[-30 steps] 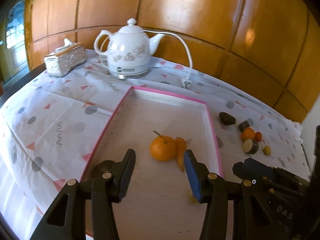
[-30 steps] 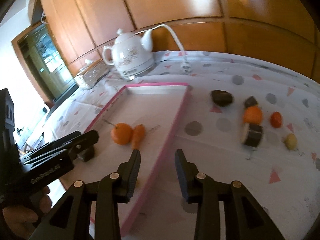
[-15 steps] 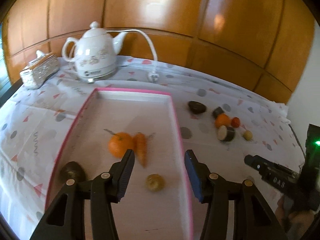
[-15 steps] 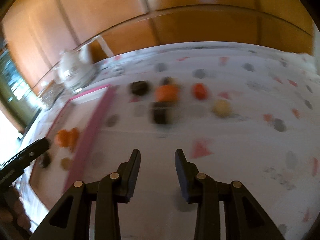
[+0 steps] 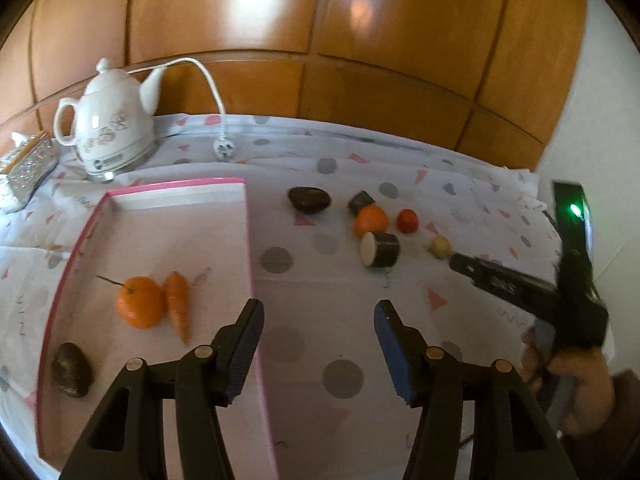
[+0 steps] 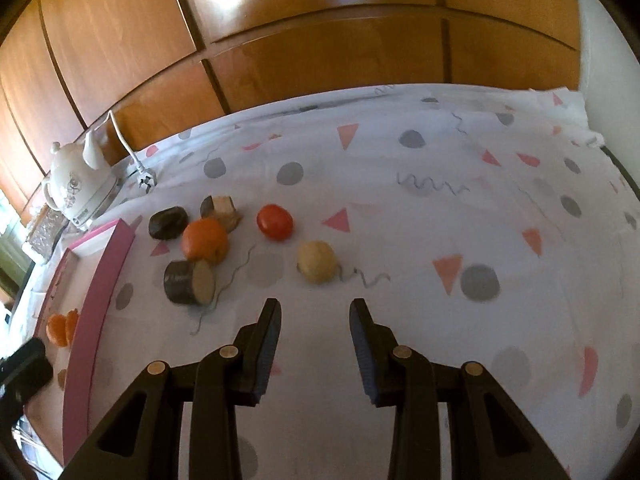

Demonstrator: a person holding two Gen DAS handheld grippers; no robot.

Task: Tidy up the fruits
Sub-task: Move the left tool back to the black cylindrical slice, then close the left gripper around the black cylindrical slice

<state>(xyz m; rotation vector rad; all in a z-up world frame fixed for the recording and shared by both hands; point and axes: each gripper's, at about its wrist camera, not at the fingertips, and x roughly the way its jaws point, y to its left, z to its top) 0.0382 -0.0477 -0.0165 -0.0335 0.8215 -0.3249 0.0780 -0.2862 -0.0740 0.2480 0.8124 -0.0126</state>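
Fruits lie in 2 groups now, and both grippers have swung away from the pink tray (image 5: 250,240) toward the loose pile on the tablecloth (image 6: 400,208). Nearest the right gripper (image 6: 315,344), whose jaws stand apart with nothing between them, is the pale yellow fruit (image 6: 317,261); a second ago that gripper hung over the tray edge. Just beyond sit the cut dark cylinder (image 6: 188,282), the orange (image 6: 205,239) and the red fruit (image 6: 275,221), with the dark avocado-like piece (image 6: 168,222) farthest. The left gripper (image 5: 318,350) has just been opening, empty, now straddling the tray's right rim. In the tray rest 4 pieces, among them the stemmed orange (image 5: 140,307) and the carrot (image 5: 178,300). Likely the yellow fruit is next.
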